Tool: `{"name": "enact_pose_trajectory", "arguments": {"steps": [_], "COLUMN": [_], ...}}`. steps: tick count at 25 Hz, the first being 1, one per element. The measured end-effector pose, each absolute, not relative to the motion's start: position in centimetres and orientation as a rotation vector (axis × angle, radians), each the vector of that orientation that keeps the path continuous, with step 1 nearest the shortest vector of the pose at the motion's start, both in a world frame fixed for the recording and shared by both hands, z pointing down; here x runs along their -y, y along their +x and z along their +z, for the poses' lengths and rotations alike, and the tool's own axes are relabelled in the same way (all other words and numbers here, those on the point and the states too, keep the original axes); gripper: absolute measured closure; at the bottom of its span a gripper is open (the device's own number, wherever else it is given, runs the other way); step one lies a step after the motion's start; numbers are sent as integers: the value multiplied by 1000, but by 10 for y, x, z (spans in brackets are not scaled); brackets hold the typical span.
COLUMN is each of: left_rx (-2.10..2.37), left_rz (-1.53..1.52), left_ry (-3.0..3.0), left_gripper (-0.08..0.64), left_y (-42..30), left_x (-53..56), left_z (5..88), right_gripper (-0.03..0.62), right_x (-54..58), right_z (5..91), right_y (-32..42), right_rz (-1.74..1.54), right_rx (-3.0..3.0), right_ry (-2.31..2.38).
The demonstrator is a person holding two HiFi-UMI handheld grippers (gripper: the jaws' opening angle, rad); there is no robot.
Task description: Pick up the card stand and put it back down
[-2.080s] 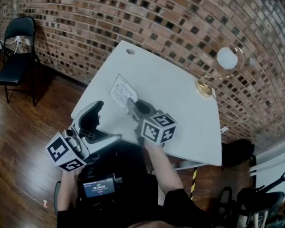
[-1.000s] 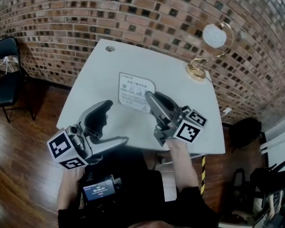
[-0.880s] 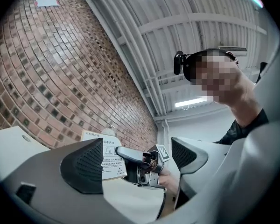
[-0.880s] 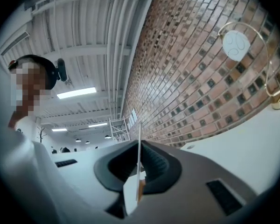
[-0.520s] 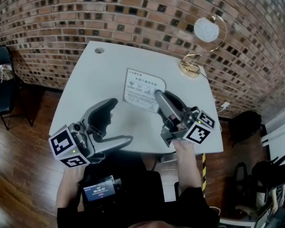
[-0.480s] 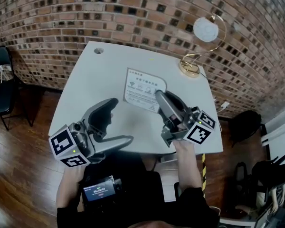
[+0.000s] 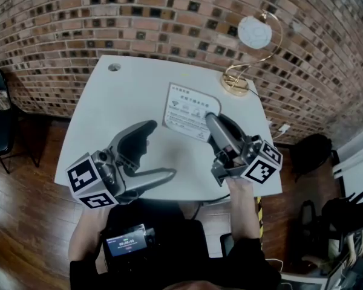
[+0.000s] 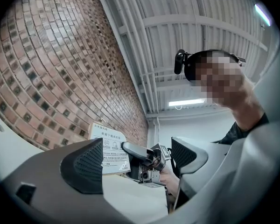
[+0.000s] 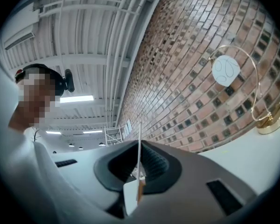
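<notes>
**Fingers locked on the card stand as it drifts toward the lamp**

Fingers (image 9: 154, 164) of the right gripper (image 7: 210, 118) are pressed almost fully together, with only the thin white sheet of the card stand (image 7: 190, 112) between them. The right gripper view shows that sheet edge-on, pinched from both sides. In the head view the grip sits on the lower right part of the card, and the printed face tilts up toward the camera. From the left gripper view the stand's bottom edge appears to hang clear of the table (image 7: 118, 101), so it reads as lifted, not resting.

What has changed over the last second is its place. The stand has shifted across the tabletop, away from the cable hole (image 7: 114, 67) at the far-left corner and nearer the gold-ringed lamp (image 7: 234, 87), though bare table separates the two. The clamp itself has not altered.

Beside it the left gripper (image 7: 163, 148) has moved along too. Its jaws are spread wide and hold nothing, and it is near the table's front edge, apart from the stand.

For the task, the pick-up half looks done. What remains, as I judge it, is lowering the stand until its base sits flat, then releasing. A thin sheet held near one corner could swing or tip if let go early.
</notes>
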State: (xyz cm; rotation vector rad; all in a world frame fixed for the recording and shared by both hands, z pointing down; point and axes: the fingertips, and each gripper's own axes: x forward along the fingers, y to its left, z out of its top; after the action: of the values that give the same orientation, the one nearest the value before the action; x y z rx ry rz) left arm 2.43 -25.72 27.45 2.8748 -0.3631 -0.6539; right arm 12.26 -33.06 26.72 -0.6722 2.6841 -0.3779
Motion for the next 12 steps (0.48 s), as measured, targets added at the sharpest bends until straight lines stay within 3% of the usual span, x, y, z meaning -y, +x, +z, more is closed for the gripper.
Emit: {"name": "enact_pose_trajectory", "arguments": {"steps": [12], "left_rx": [200], "left_rz": [-600], "left_ry": [2875], "left_gripper": [109], "left_y": [62], "left_x": [294], "left_z": [263], "right_gripper": [569], "right_x": [374], "right_z": [257], "right_y": [172], "right_rz": [-372], "right_rx": [-2638], "right_ry": [-750]}}
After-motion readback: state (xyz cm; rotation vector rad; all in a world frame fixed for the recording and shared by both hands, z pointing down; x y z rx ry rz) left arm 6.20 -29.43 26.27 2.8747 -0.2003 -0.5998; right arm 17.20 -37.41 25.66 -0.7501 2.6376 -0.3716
